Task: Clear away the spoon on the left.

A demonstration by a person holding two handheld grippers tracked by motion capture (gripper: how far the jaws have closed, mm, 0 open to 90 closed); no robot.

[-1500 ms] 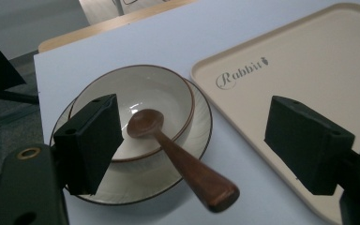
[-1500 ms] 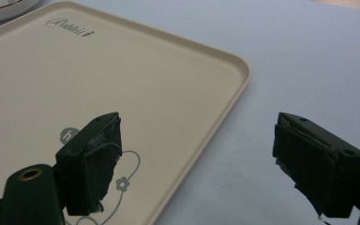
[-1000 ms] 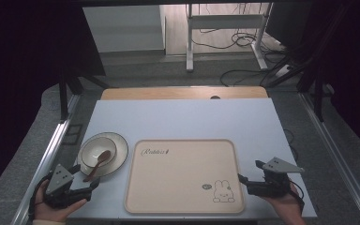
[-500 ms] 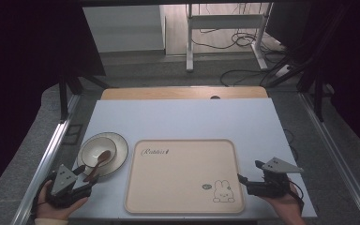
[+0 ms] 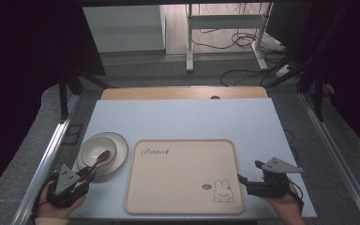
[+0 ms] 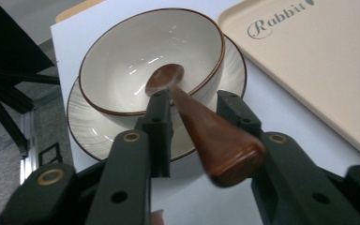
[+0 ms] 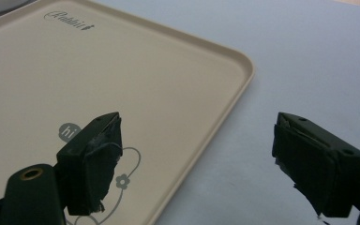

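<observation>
The tabletop (image 5: 187,117) is pale blue-white and carries everything inspected. I take the tray (image 5: 183,176) as my landmark: a beige, rounded-corner tray printed with a script word at its far left corner and a rabbit drawing at its near right corner. Nothing lies in it.

Just left of the tray stands a cream plate (image 5: 118,154) with a dark rim, and on it a cream bowl (image 5: 93,149), rimmed in brown. The bowl holds the head of a wooden spoon (image 5: 98,159); the handle leans over the bowl's near edge and past the plate toward me.

The spoon is dark reddish-brown and glossy, with a small oval head and a handle that widens to a thick, rounded butt.

My left tool (image 5: 82,180) sits at the near left of the tray, by the plate. Its jaws have just been closing, with the spoon handle between them. In the left gripper view one jaw lies against the handle; I cannot tell whether the other presses on it.

My right tool (image 5: 240,180) rests at the tray's near right edge, jaws wide apart and holding nothing.

The left gripper view gives the spoon's grain and the bowl's brown rim (image 6: 122,111); the high view gives only small shapes. The right gripper view shows one jaw over the tray's rabbit corner and the other over bare tabletop.
</observation>
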